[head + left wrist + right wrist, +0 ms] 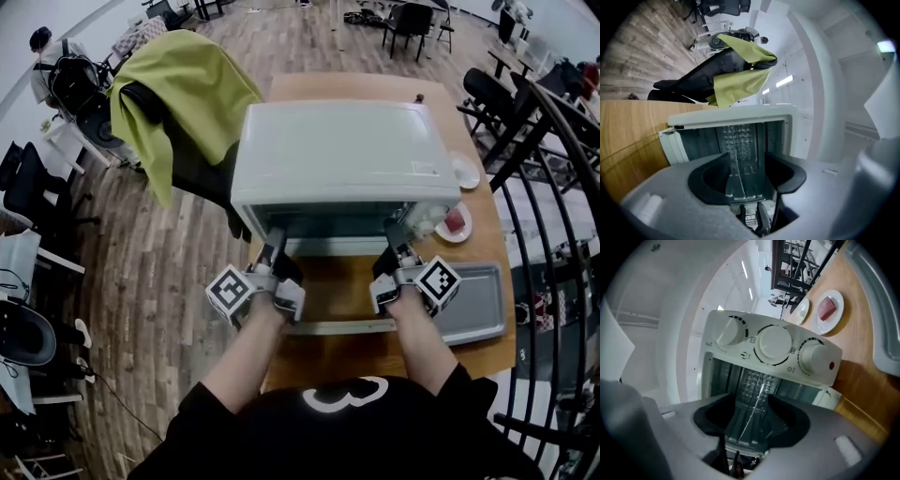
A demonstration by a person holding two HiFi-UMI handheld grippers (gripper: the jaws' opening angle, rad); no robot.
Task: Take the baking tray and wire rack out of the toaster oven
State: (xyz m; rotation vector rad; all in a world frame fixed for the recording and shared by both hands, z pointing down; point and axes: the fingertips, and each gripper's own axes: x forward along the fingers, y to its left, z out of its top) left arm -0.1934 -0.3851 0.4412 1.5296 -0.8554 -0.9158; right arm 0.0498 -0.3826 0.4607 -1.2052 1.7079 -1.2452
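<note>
Head view starts at a green cloth [178, 89] draped over a chair [202, 173], then the left gripper [272, 246], its 2 jaws spread at the open front of the toaster oven [333, 155] on the wooden table [319, 86]. Left gripper view shows the wire rack [737, 160] inside the oven, edge-on between the jaws, unpinched. The right gripper [398, 242] is likewise parted around the rack. The baking tray [473, 300] lies on the table just right of it, outside the oven.
</note>
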